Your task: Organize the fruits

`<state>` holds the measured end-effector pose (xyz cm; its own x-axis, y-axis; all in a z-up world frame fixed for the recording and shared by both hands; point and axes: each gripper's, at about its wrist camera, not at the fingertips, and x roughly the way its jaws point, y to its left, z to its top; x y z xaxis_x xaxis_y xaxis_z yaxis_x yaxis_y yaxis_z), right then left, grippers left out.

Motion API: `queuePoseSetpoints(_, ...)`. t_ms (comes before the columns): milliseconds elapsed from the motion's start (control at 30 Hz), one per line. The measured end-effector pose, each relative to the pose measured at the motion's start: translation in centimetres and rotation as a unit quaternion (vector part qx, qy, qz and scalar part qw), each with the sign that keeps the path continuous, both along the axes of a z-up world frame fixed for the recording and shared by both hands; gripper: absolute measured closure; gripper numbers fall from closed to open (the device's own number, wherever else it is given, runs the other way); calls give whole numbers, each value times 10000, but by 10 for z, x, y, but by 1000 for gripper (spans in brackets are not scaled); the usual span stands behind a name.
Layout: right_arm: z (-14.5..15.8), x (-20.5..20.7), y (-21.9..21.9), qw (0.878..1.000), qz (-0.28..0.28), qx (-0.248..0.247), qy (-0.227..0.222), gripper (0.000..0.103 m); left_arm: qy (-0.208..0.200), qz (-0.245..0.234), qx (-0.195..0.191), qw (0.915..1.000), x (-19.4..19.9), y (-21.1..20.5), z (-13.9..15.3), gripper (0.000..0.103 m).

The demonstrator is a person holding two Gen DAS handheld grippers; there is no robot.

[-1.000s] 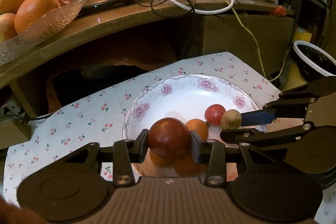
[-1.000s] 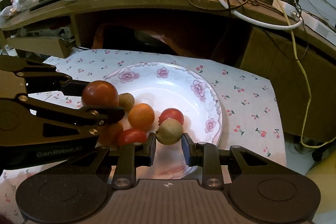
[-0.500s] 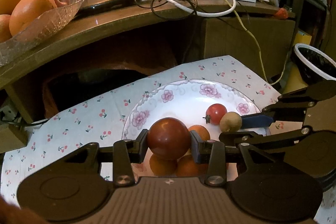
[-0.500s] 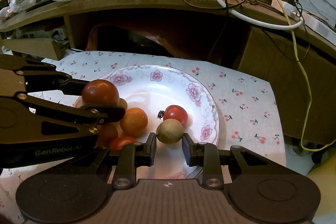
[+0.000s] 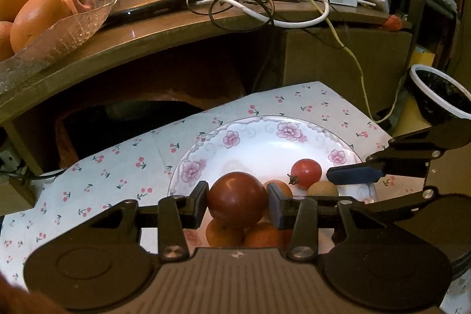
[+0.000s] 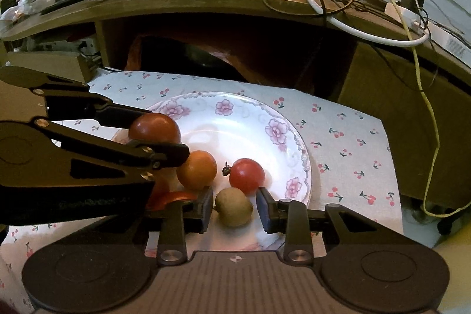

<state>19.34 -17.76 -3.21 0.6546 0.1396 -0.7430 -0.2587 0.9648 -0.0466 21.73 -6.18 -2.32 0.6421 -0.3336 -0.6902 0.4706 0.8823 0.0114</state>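
1. Since a second ago the right tongs [image 6: 234,209] have let go: their pads then pinched the small brown fruit [image 6: 233,206], and now they stand apart with a gap on each side, the fruit lying between them at the near edge of the flowered plate [image 6: 297,137]
2. The left tongs [image 5: 238,203] have kept their clamp on the dark red tomato [image 5: 237,199], held just above the pile of orange fruits [image 5: 262,236] on the plate's near side
3. To finish the release well, I would draw the right tongs straight back and slightly up so neither pad nudges the brown fruit; it looks free to roll toward the small red tomato [image 6: 246,175] just behind it, though whether the two touch is hard to tell
4. The left should lower the dark tomato onto a bare white part of the plate, not the pile, before opening
5. The tomato is round, smooth and glossy, so it likely needs a slow opening
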Motion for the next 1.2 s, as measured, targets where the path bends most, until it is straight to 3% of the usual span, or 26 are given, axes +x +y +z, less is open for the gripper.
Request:
queuePoseSetpoints(633, 21, -19, -17, 9994, -256, 188, -113, 68, -165, 322, -129, 9993, -25, 20, 38, 54)
queuePoseSetpoints(1033, 45, -50, -15, 9976, -463, 425, -293, 67, -13, 622, -27, 9981, -70, 36, 38, 48)
queuePoseSetpoints(1200, 50, -65, -9, 9976, -436, 377, -370, 61, -23, 651, -55, 9979, -81, 32, 39, 46)
